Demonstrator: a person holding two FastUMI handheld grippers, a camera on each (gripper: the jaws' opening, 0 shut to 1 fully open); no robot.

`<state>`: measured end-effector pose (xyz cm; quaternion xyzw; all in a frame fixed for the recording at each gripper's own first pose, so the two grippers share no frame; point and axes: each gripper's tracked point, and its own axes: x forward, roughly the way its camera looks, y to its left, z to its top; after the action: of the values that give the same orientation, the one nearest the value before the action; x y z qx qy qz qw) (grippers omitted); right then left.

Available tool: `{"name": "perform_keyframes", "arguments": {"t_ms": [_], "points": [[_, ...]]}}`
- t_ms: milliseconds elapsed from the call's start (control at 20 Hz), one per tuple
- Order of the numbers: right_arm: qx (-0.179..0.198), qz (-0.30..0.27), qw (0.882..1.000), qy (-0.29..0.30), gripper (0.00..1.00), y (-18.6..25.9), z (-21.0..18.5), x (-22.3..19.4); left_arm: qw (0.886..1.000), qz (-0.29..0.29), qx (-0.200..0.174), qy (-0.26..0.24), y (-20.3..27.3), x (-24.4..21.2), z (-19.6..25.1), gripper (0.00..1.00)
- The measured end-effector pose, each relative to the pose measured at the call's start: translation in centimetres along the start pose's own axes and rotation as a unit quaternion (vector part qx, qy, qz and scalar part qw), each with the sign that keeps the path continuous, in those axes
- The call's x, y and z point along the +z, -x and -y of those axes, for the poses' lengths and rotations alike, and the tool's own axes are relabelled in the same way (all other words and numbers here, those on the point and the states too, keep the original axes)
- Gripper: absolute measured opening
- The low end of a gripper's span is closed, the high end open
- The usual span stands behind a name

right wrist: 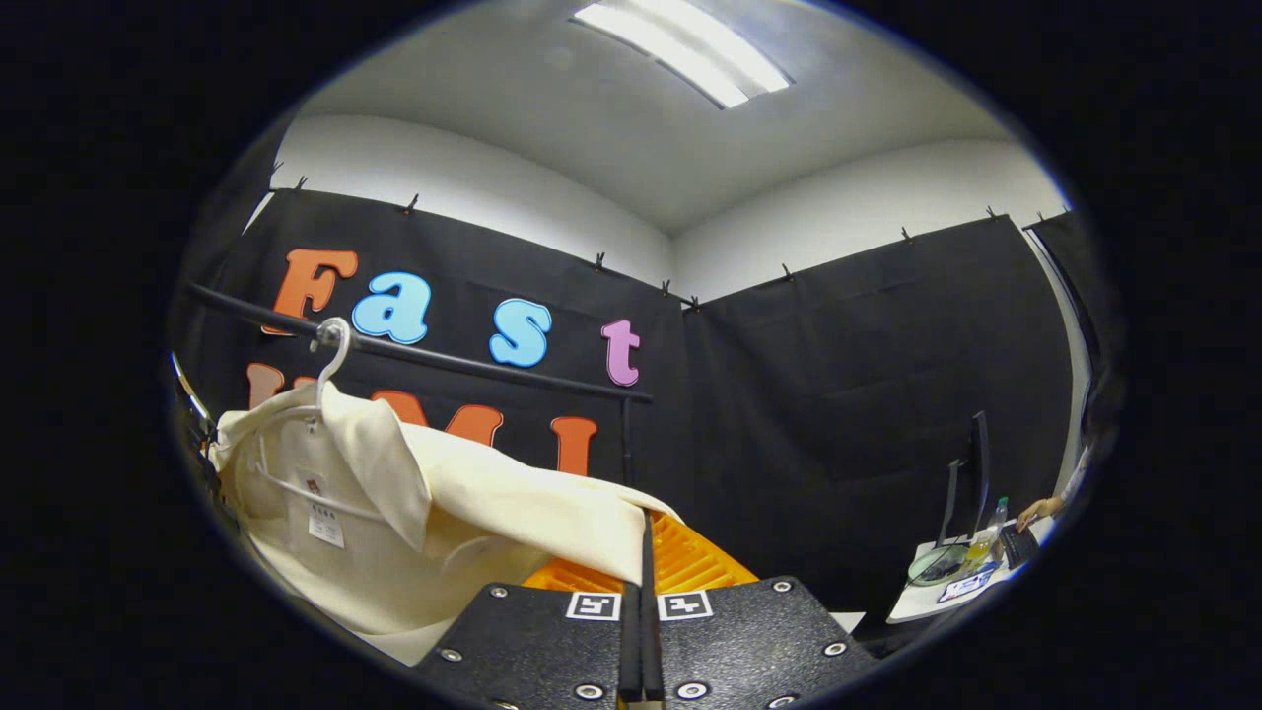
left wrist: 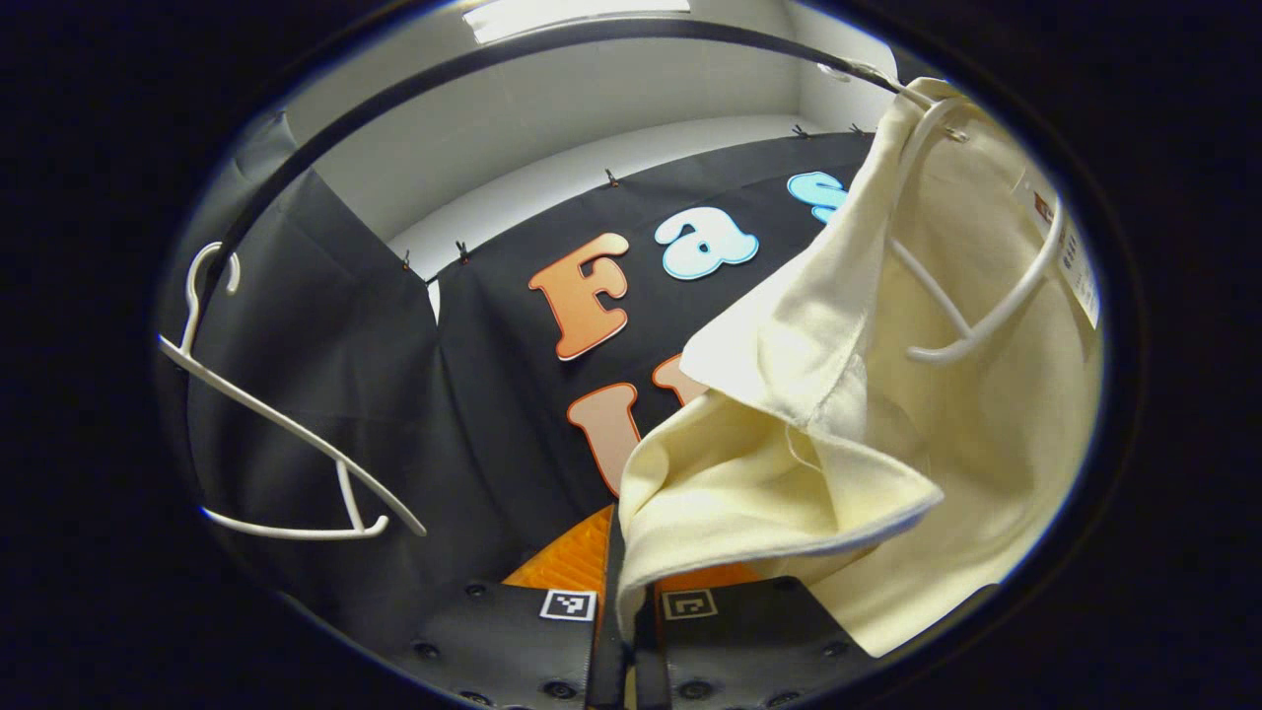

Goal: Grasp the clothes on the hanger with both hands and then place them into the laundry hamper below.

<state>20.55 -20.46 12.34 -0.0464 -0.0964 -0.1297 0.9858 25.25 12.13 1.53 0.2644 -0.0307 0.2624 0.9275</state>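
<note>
The cream garment point(left wrist: 887, 414) is hanging from a white hanger point(left wrist: 971, 325) hooked on the dark rail point(left wrist: 552, 44), and both claws are gripping it. In the left gripper view, the left claw point(left wrist: 631, 592) is pinching a folded edge of the garment, its two fingers pressed nearly together with the cloth running down into the narrow slit between them. The fabric is rising from that claw toward the hanger, its collar flopping open below the rail. A second, bare white hanger point(left wrist: 286, 434) is hanging from the same rail, well apart from the garment.

In the right gripper view, the right claw point(right wrist: 643, 582) is closing on the end of a sleeve or hem, the cloth stretching taut from the claw back to the garment body under the rail point(right wrist: 414, 353). A white tag point(right wrist: 323, 525) is dangling inside the neck. Far from the rail, a person's hand point(right wrist: 1035, 511) is resting by a small tabletop point(right wrist: 951, 592) carrying a bottle point(right wrist: 998, 513).
</note>
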Motion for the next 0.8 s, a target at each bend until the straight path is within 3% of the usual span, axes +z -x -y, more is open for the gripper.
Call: {"name": "perform_keyframes", "arguments": {"t_ms": [200, 400, 600, 800], "points": [[-0.016, 0.022, 1.0, 0.006, 0.0, -3.4, 1.4, 2.8, 1.0, 0.0, -0.009, -0.025, -2.1, 1.0, 1.1, 0.08], [-0.02, 0.008, 1.0, 0.009, 0.0, -7.0, 1.8, 2.2, 1.0, -0.021, -0.019, 0.01, -3.4, 0.6, 1.5, 0.08], [-0.006, -0.032, 0.999, 0.013, 0.0, -10.3, 0.5, -1.4, 0.998, -0.048, -0.037, 0.014, -5.8, -0.4, 3.3, 0.08], [0.012, -0.065, 0.998, 0.001, 0.0, -10.5, -0.9, -5.9, 0.994, -0.082, -0.057, 0.044, -4.9, -3.9, 4.8, 0.08]]}}
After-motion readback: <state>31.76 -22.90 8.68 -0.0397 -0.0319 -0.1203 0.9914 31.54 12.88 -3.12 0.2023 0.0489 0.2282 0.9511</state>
